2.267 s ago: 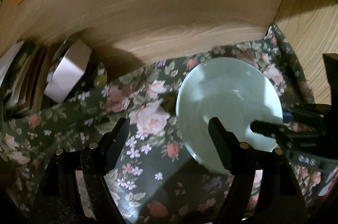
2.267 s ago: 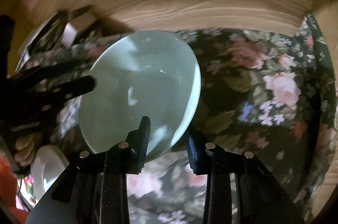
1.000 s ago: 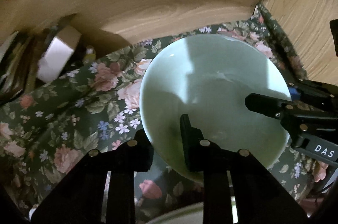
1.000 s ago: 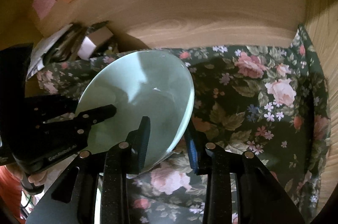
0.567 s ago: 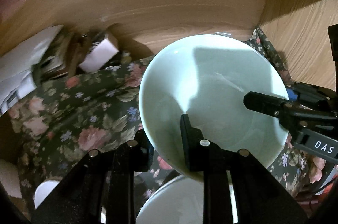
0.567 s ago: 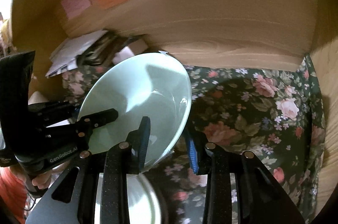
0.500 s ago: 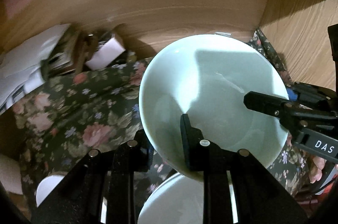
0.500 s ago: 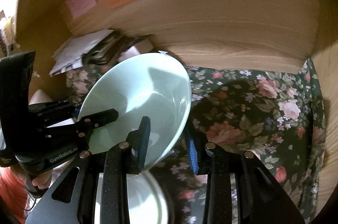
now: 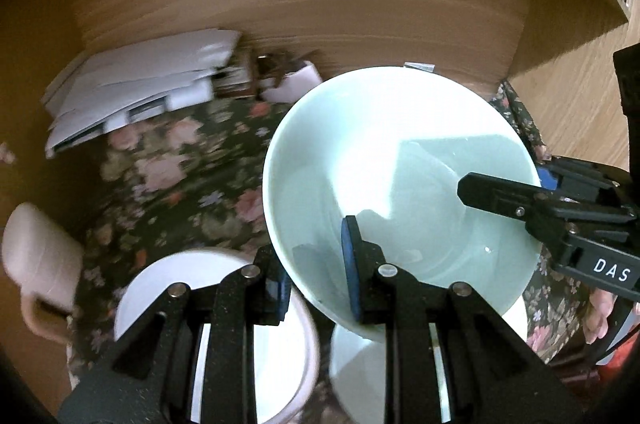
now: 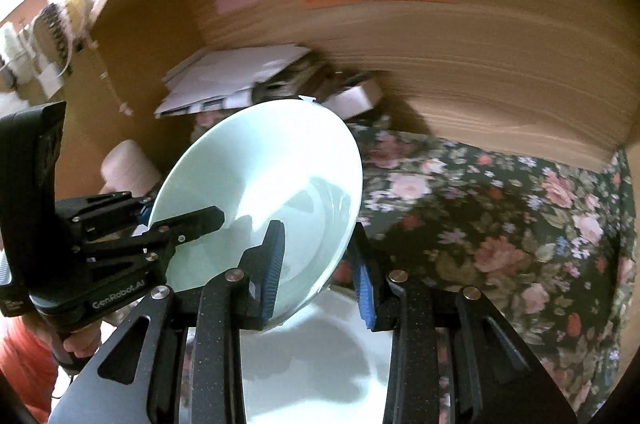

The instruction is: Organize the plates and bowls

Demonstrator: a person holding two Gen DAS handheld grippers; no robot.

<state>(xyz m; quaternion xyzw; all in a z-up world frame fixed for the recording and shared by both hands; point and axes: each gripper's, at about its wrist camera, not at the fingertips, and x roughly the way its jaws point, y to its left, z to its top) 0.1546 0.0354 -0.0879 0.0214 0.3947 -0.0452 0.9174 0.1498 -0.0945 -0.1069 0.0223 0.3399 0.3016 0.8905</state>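
Observation:
A pale green bowl (image 9: 400, 159) hangs tilted above the flowered cloth, held by both grippers at once. My left gripper (image 9: 316, 276) is shut on its near rim, one pad inside and one outside. My right gripper (image 10: 316, 264) is shut on the opposite rim of the green bowl (image 10: 272, 183). In the left wrist view the right gripper (image 9: 560, 216) reaches in from the right. Beneath the bowl stand a white bowl (image 9: 208, 304) with a pinkish rim and another white dish (image 9: 360, 368), which is partly hidden.
A pink mug (image 9: 36, 264) sits at the left on the flowered cloth (image 10: 500, 224). White papers and boxes (image 9: 136, 95) pile against the wooden back wall (image 9: 360, 23), which carries coloured notes. A wooden side wall (image 9: 572, 103) closes the right. A hand (image 10: 80, 344) holds the left gripper.
Both grippers closed on the green bowl, lifted it off the cloth and carried it leftward and up. The white bowls and pink mug have come into view beneath.

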